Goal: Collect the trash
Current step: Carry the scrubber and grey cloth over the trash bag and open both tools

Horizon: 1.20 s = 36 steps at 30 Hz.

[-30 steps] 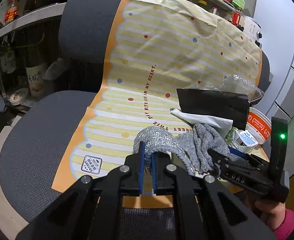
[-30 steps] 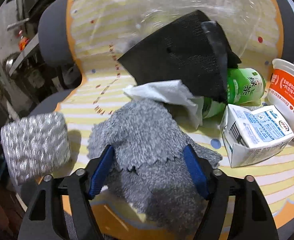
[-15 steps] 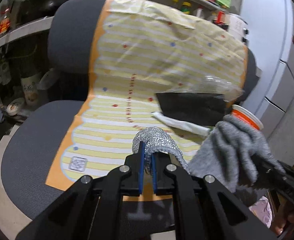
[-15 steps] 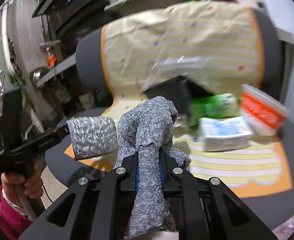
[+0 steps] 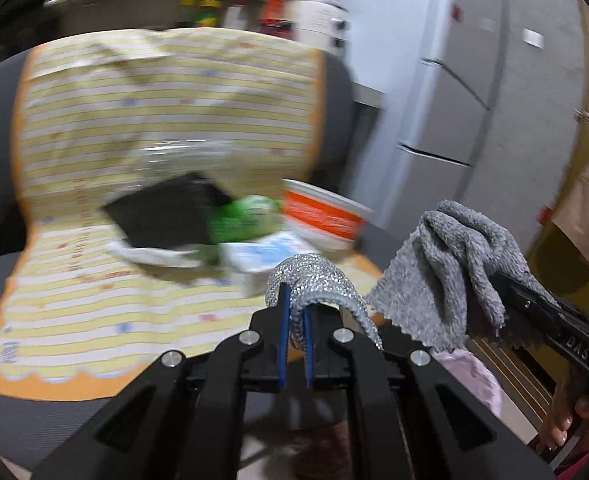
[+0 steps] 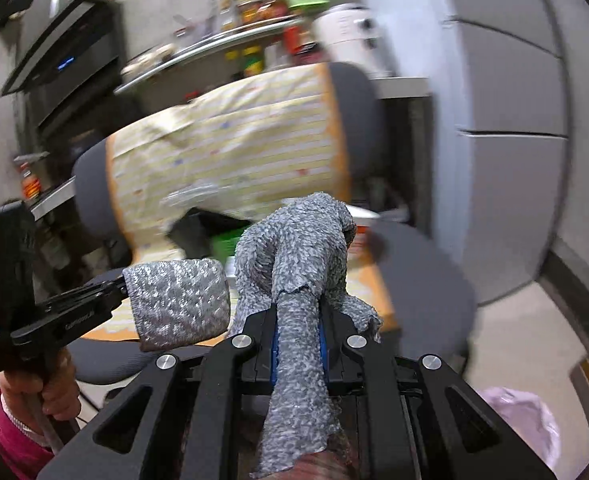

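My left gripper [image 5: 294, 312] is shut on a silver mesh scrubber [image 5: 314, 280], which also shows in the right wrist view [image 6: 178, 300]. My right gripper [image 6: 298, 320] is shut on a grey fuzzy cloth [image 6: 294, 256], which hangs to the right in the left wrist view [image 5: 454, 272]. Both are held in the air in front of the chair seat. On the striped yellow mat [image 5: 94, 272] lie a black bag [image 5: 162, 216], a green bottle [image 5: 242, 220], a white tissue [image 5: 150, 256], a milk carton [image 5: 262, 256] and an orange paper cup [image 5: 322, 220].
The mat covers a grey office chair [image 6: 414, 280]. A pink-lined bag [image 6: 522, 428] sits on the floor at lower right, also in the left wrist view [image 5: 470, 376]. A grey cabinet [image 6: 514, 160] stands to the right. A shelf with bottles [image 6: 254, 8] is behind.
Both grippers have pulled back and swung right, away from the chair, carrying the scrubber and the cloth. The cloth was lifted off the mat a second ago.
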{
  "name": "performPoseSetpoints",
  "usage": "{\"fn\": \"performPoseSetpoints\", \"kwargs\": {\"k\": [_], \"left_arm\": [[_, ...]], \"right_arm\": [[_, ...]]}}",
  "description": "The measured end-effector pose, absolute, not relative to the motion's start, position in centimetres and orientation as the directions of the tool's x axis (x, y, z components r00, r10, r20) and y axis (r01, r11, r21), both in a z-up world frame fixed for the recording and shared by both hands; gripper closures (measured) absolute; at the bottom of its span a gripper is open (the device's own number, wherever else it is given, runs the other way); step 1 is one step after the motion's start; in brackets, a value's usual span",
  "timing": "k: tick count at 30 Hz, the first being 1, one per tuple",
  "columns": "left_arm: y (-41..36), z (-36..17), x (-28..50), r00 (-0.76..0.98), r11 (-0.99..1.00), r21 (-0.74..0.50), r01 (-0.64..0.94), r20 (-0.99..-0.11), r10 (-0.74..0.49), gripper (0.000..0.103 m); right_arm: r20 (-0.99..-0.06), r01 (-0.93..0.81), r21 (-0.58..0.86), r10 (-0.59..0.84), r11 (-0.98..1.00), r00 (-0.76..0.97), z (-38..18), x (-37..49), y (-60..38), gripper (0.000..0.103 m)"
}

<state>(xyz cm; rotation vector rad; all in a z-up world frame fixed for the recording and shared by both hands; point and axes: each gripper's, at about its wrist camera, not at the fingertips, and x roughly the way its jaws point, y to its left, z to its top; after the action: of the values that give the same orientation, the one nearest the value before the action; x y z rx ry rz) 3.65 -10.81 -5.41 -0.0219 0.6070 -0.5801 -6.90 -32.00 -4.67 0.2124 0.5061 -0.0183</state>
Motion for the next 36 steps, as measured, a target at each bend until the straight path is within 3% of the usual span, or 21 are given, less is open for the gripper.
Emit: {"fn": "performPoseSetpoints", "kwargs": {"k": [9, 18, 29, 33, 34, 35, 36], "left_arm": [[-23.5, -7.4, 0.2, 0.462, 0.644, -0.183, 0.743, -0.556, -0.691, 0.099], [-32.7, -11.9, -2.8, 0.310, 0.513, -0.149, 0.845, -0.646, -0.697, 0.099], [-38.4, -14.4, -4.0, 0.216, 0.410, -0.133, 0.902, -0.682, -0.698, 0.098], [-40.5, -15.5, -4.7, 0.180, 0.369, -0.114, 0.922, -0.719, -0.672, 0.084], [-41.0, -15.7, -4.7, 0.176, 0.366, -0.108, 0.924, -0.730, -0.661, 0.077], [-41.3, -15.9, -4.8, 0.172, 0.366, -0.107, 0.924, -0.739, -0.652, 0.058], [-41.4, -16.1, -4.8, 0.164, 0.361, -0.112, 0.926, -0.741, -0.651, 0.053]], "right_arm": [[-0.522, 0.372, 0.172, -0.236, 0.912, 0.820, -6.3, -15.4, -39.7, 0.088], [-0.557, 0.518, 0.193, -0.341, 0.833, 0.757, -9.0, -19.6, -44.4, 0.088], [-0.553, 0.612, 0.205, -0.425, 0.764, 0.717, -10.0, -22.4, -47.8, 0.088], [-0.566, 0.634, 0.221, -0.432, 0.742, 0.702, -10.6, -22.8, -49.0, 0.087], [-0.570, 0.636, 0.223, -0.431, 0.738, 0.700, -10.8, -22.8, -49.2, 0.087], [-0.575, 0.640, 0.227, -0.430, 0.734, 0.696, -11.0, -22.9, -49.4, 0.087], [-0.578, 0.642, 0.230, -0.428, 0.731, 0.695, -11.1, -22.9, -49.6, 0.087]]}}
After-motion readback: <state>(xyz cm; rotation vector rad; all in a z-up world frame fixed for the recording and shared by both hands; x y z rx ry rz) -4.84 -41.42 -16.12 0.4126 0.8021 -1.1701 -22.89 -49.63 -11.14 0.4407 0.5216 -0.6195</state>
